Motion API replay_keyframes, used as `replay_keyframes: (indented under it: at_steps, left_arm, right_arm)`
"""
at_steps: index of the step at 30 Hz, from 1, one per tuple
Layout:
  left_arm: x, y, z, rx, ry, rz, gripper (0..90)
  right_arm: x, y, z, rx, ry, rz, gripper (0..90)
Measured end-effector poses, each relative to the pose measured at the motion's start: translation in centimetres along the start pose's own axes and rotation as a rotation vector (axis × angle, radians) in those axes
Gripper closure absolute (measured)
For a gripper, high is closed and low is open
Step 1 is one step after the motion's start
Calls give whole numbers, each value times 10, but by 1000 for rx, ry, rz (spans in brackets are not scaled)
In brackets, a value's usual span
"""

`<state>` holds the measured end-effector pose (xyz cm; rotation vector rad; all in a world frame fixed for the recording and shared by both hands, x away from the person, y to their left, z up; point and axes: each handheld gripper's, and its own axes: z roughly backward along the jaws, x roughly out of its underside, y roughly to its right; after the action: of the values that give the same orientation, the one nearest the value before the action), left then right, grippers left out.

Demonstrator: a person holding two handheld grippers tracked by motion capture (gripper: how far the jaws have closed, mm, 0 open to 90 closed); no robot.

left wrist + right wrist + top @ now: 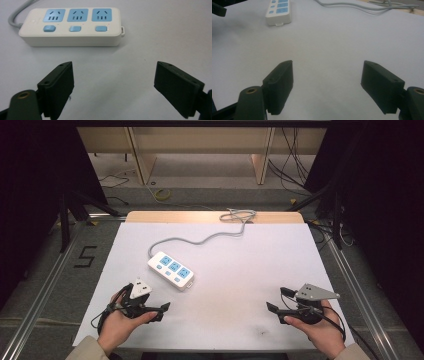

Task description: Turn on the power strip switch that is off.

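Observation:
A white power strip [171,270] with three blue sockets and three blue switches lies left of centre on the white table sheet [240,285]. Its grey cable [210,239] runs toward the back edge. My left gripper [161,312] is held low at the front left, open and empty, its jaws aimed to the right. In the left gripper view the power strip [70,26] lies just beyond the open left gripper [113,71]. My right gripper [277,299] is at the front right, open and empty, pointing left. The right gripper view shows the power strip [279,11] far off past the open right gripper [327,66].
The cable is bunched in loops [240,215] on the wooden back edge of the table. Metal rails [47,280] flank both sides. A "5" mark [85,256] sits on the floor at left, and a yellow coil [162,195] lies on the floor behind.

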<state>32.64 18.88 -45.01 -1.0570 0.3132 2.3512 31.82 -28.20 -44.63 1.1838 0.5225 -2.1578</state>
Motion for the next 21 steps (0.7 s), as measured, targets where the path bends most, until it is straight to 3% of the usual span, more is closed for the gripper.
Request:
replay_keyframes:
  at_steps: [2, 3, 4, 6, 10, 14, 21]
  left_arm:
    - [0, -1, 1, -24, -2, 19, 276]
    - [0, -2, 2, -29, 5, 28, 276]
    - [-1, -2, 5, -49, 18, 32, 411]
    - [-1, -3, 9, -44, 17, 33, 644]
    - [-1, -3, 15, -35, 24, 32, 883]
    - [-3, -2, 17, -15, 29, 29, 896]
    - [-6, -4, 16, 7, 24, 85, 897]
  right_arm:
    - [0, 0, 0, 1, -7, 3, 265]
    - [0, 0, 0, 1, -7, 3, 265]
    - [1, 0, -1, 2, -9, 9, 267]
    - [0, 0, -1, 0, -9, 9, 270]
    - [0, -1, -1, 1, -10, 8, 273]
    - [0, 0, -2, -2, -12, 7, 274]
    - [0, -1, -2, -4, -13, 6, 274]
